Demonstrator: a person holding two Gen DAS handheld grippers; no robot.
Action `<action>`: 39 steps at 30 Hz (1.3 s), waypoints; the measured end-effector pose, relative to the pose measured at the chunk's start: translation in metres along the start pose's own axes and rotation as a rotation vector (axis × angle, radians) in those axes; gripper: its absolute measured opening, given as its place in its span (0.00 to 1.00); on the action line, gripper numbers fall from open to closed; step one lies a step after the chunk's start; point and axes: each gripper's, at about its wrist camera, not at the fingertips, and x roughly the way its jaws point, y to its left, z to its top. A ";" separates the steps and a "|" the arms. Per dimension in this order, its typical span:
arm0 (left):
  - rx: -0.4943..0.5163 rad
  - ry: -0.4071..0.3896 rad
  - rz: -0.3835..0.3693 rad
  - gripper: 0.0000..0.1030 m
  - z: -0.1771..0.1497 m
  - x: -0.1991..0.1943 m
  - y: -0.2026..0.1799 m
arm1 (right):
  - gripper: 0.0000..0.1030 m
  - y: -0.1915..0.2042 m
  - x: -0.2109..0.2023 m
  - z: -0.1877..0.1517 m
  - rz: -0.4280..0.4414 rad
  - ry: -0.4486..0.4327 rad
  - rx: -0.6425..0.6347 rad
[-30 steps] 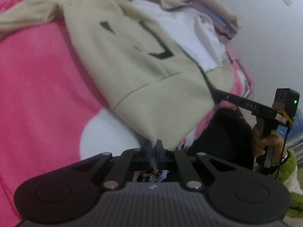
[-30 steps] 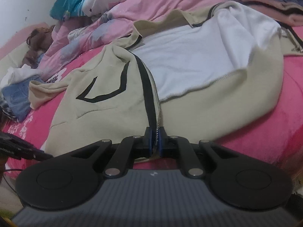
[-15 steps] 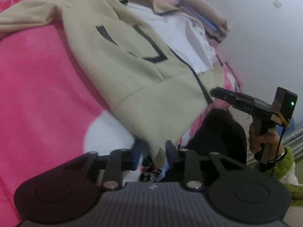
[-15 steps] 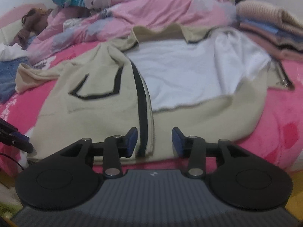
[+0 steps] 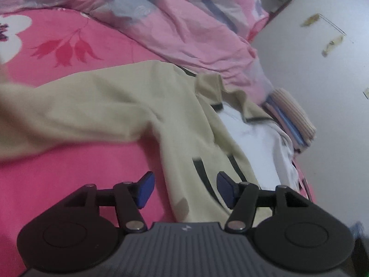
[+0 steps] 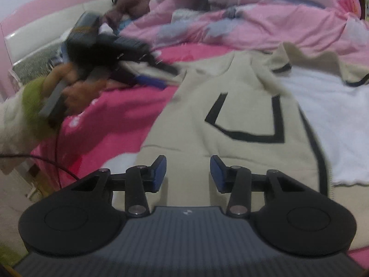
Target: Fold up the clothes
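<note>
Lying flat: one beige jacket (image 6: 230,106); two hand-held grippers, jaws apart

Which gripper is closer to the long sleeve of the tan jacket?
The left. The left gripper hovers open right beside the sleeve. The right gripper, also open, sits over the jacket's bottom hem, farther from it.

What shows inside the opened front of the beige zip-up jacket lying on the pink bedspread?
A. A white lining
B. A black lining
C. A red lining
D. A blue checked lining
A: the beige zip-up jacket is spread on the pink bedspread, and its opened front exposes a white lining.
</note>
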 end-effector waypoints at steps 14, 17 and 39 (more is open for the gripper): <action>-0.035 -0.079 0.176 0.06 0.007 0.038 0.019 | 0.31 -0.023 0.017 -0.012 0.030 0.057 0.103; -0.040 -0.077 0.152 0.10 0.005 0.042 0.028 | 0.30 -0.027 0.016 -0.013 0.042 0.050 0.128; 0.152 -0.206 0.116 0.45 0.014 0.009 -0.042 | 0.36 -0.035 -0.001 -0.003 0.067 -0.012 0.192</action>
